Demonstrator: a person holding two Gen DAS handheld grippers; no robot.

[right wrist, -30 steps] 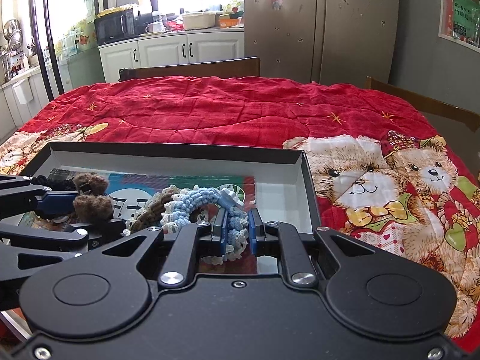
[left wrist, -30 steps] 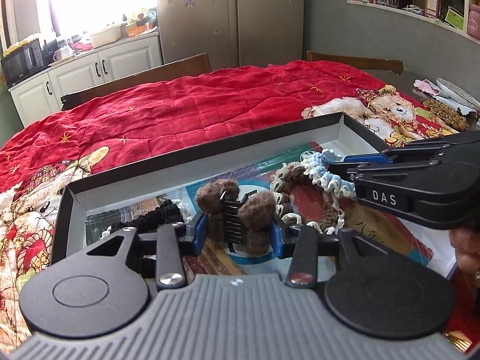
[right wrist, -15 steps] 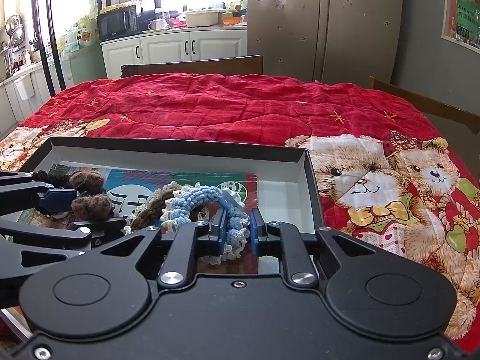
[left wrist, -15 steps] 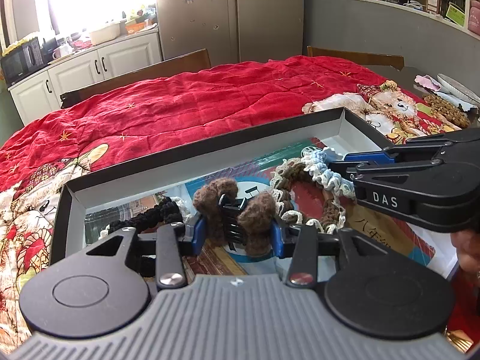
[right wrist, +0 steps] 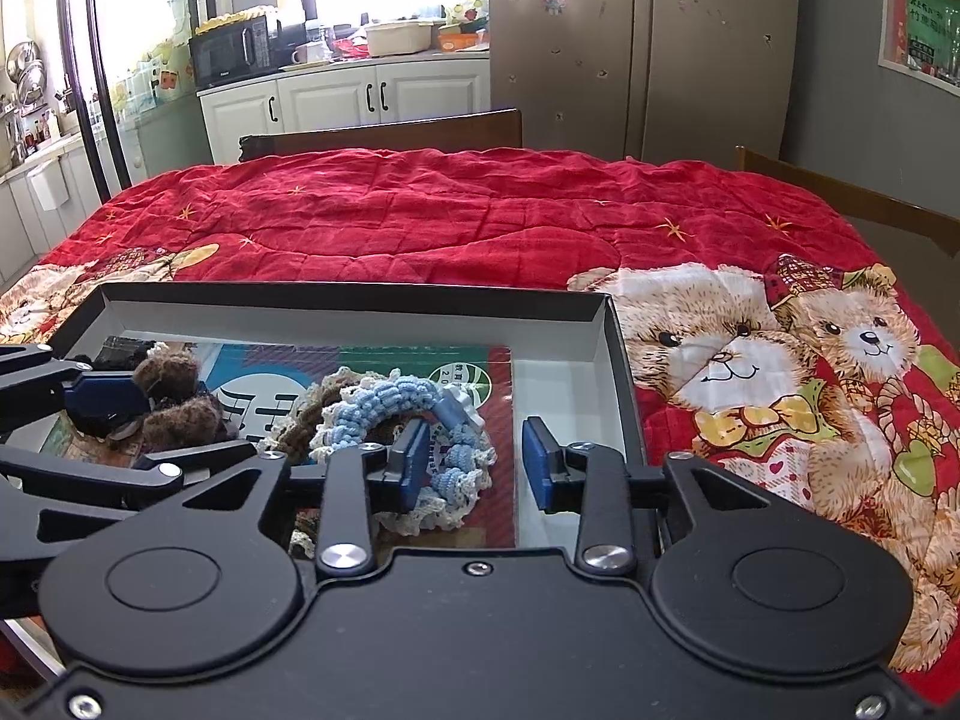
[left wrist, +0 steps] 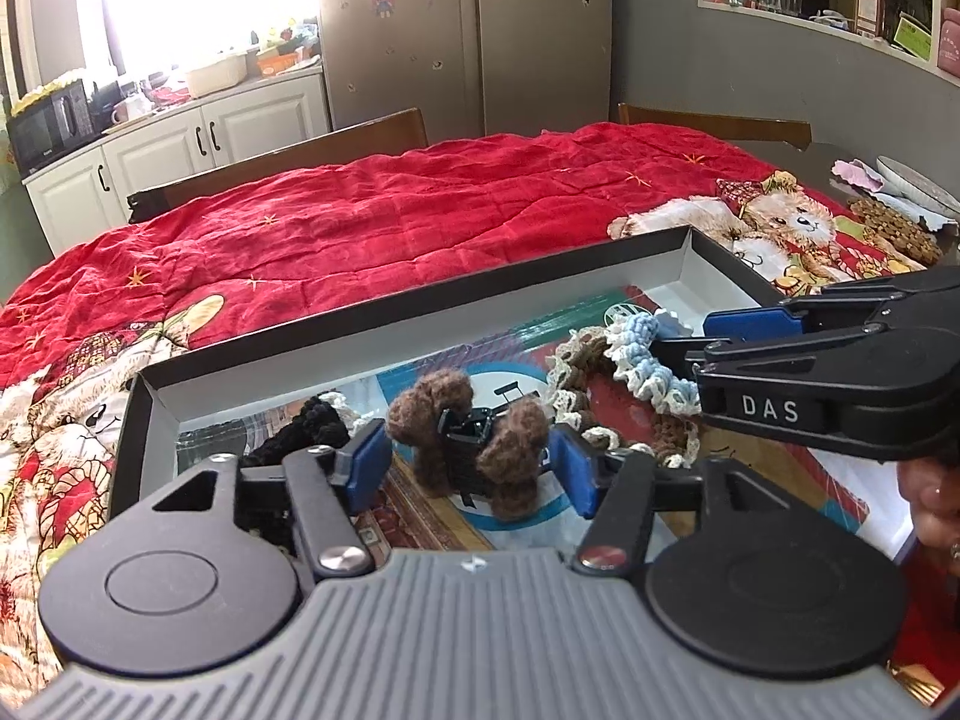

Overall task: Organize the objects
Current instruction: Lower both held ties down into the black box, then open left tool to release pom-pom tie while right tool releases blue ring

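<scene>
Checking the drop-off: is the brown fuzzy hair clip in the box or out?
In. The hair clip rests on the box floor, between the open left gripper pads.

Brown fuzzy hair claw [left wrist: 474,444] lies mid-tray [left wrist: 420,306]; blue-and-cream crocheted scrunchie [right wrist: 408,420] lies toward its right edge

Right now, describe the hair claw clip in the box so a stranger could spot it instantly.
On the red bear-print quilt sits a shallow black box with a white inside. Toward its left lies the hair claw clip, between the open left tongs. Unlike the crocheted scrunchies, black on one side and brown and blue on the other, it has black plastic teeth and fuzzy brown pom-poms.
</scene>
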